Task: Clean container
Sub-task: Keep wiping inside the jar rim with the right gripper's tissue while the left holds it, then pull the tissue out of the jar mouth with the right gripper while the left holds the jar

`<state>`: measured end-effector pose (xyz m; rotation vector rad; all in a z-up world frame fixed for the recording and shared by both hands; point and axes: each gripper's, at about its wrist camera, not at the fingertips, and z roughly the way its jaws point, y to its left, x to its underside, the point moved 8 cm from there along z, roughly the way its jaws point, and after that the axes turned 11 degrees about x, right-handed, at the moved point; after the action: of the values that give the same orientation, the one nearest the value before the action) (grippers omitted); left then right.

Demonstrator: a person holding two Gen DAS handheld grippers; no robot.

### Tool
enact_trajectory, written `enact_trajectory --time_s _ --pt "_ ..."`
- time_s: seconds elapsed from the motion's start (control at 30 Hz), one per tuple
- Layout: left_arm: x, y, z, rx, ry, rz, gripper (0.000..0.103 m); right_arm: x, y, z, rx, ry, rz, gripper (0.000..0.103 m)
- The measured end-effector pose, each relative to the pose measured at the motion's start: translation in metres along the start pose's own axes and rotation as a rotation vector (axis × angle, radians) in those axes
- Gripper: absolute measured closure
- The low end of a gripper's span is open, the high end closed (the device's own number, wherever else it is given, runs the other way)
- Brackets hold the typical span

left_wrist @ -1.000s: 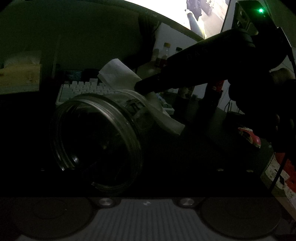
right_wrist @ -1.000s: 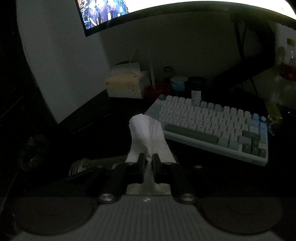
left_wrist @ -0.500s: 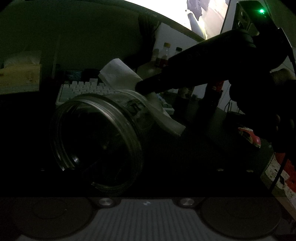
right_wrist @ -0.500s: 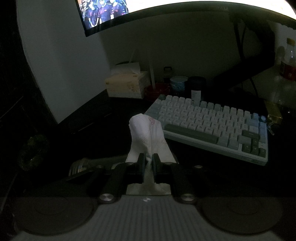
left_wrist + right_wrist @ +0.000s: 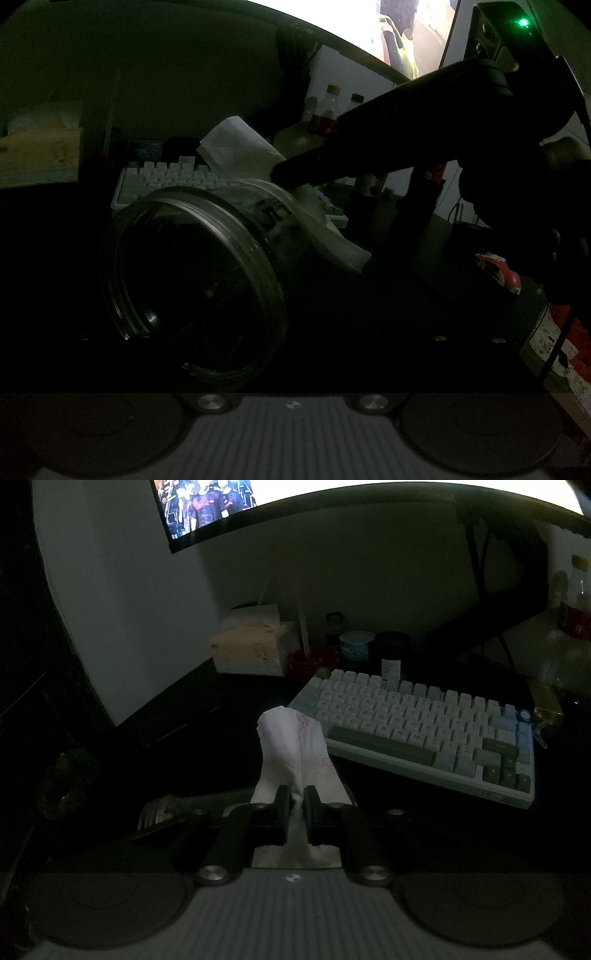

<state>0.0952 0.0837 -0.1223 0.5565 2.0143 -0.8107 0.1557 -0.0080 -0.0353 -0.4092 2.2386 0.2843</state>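
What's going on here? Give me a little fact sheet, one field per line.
Setting: dim desk with keyboard and monitor
Container: clear jar, on its side, mouth toward the left camera
Right gripper: shut on white tissue
Tissue contact: draped against the jar's outer wall
Left gripper: fingers too dark to see
Also there: tissue box, drink bottles

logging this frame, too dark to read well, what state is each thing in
glass jar: lid off, tipped so its open mouth faces the left camera
paper towel: crumpled, pinched between the right gripper's fingers, draped over the jar's side
right gripper: shut on the paper towel
left gripper: fingers lost in the dark, cannot tell
monitor: switched on
tissue box: open, a tissue sticking up
bottle: capped, upright
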Motion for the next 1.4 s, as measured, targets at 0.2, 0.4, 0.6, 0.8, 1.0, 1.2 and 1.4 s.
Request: enact_trajectory --time_s 0.2,0.4,0.6,0.8,1.0,1.2,1.4 --pt "0.001 0.0 -0.001 0.0 0.0 -0.001 0.0 0.0 0.0 0.0 0.001 0.001 -0.003 0.091" --pt "0.0 -0.001 -0.001 0.0 0.0 0.0 0.0 0.0 0.001 -0.001 0.001 0.0 -0.007 0.091" --pt "0.0 0.0 -0.001 -0.001 0.0 -0.001 0.0 -0.001 -0.002 0.0 -0.005 0.002 -0.012 0.091" --pt "-0.001 0.0 -0.001 -0.006 -0.001 -0.002 0.0 -0.001 -0.004 0.001 -0.011 0.0 -0.015 0.091" --pt "-0.001 -0.001 0.0 -0.007 0.0 -0.002 0.0 0.0 0.0 0.0 -0.019 0.001 -0.016 0.091" --pt "-0.001 -0.002 0.0 -0.01 -0.001 0.0 0.0 0.006 0.035 -0.011 -0.151 0.017 -0.055 0.091" --pt "0.001 -0.005 -0.001 -0.009 -0.001 0.0 0.0 0.01 0.047 -0.018 -0.199 0.032 -0.08 0.092"
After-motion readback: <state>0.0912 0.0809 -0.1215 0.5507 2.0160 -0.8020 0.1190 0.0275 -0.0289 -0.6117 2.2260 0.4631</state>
